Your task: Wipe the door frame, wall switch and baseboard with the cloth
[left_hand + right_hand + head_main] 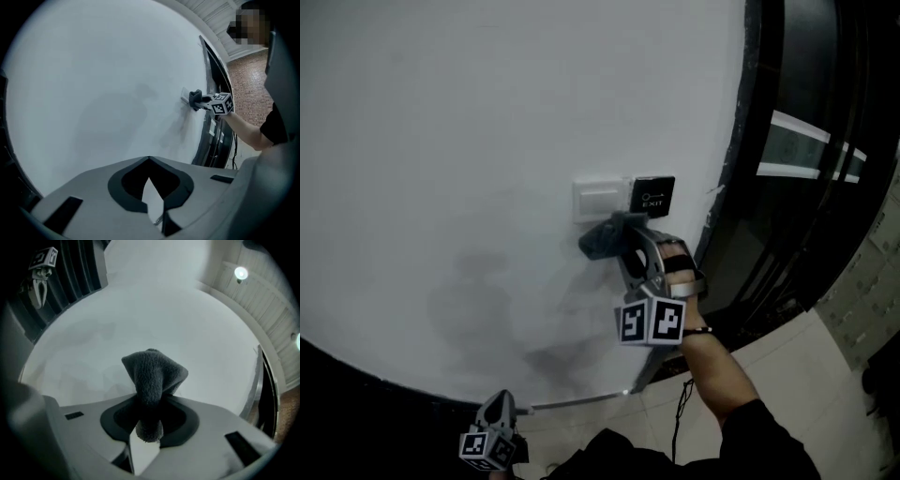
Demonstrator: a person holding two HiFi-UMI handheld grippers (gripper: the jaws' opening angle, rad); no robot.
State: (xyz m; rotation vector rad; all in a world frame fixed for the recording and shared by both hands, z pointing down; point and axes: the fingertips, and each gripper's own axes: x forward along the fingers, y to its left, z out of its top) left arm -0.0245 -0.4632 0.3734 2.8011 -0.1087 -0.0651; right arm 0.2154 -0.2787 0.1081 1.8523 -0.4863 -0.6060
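Only the head view shows the wall switch (600,199), a flat white rectangular plate on the smooth white wall (487,141), with a glossy black EXIT button (652,195) touching its right edge. Just below the switch, the right gripper (617,239) is clenched on a grey cloth (594,246), and the bunched cloth meets the wall under the plate. A hand (680,274) holds that gripper, whose marker cube (652,321) hangs below the switch.

The right gripper view does not show the switch at all. It gives the cloth's texture instead: looped, towel-like pile, pinched into a narrow neck between the jaws and flaring into a rounded fold in front of them. A round ceiling lamp (241,273) glows in that view alone.

The left gripper view sees the switch from far off, small, with the cloth at it and a brick wall (248,89) beyond. Its own jaws meet at a seam with nothing between them. The left gripper (497,405) hangs well below and left of the switch, near the dark baseboard (375,375). The dark, ribbed door frame (741,141) runs to the right of the switch.
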